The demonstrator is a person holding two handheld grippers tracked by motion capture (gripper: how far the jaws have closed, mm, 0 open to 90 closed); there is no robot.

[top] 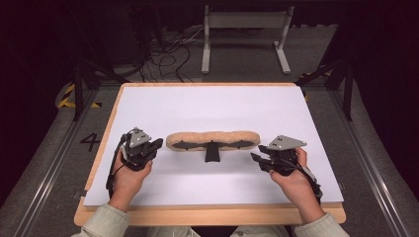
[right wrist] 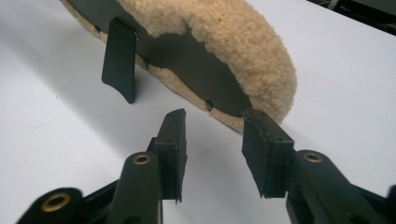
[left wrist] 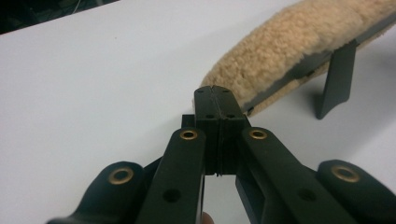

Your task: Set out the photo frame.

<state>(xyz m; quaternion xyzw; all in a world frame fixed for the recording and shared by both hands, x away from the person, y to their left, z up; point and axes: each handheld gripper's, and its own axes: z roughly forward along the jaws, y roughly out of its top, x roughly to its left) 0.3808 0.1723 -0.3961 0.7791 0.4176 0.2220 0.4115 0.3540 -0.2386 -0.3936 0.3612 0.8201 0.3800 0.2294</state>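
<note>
A long tan fleece pad [top: 212,139] with a black backing lies across the middle of the white sheet [top: 212,103], propped on a short black stand [top: 212,153]. My left gripper [top: 158,143] sits just off the pad's left end, its jaws pressed together with nothing between them [left wrist: 215,91]. The fleece pad [left wrist: 299,42] runs away to the upper right of those jaws. My right gripper [top: 254,158] sits off the pad's right end. Its jaws stand apart [right wrist: 217,116] with nothing between them, close in front of the rounded end of the pad [right wrist: 243,42]. The stand [right wrist: 120,58] rises to the left.
The white sheet covers a wooden table [top: 207,215]. Behind the table a white metal frame [top: 244,24] and loose cables [top: 168,54] are on the floor. Black stand legs [top: 79,84] flank the table's far corners. Bare sheet lies in front of and behind the pad.
</note>
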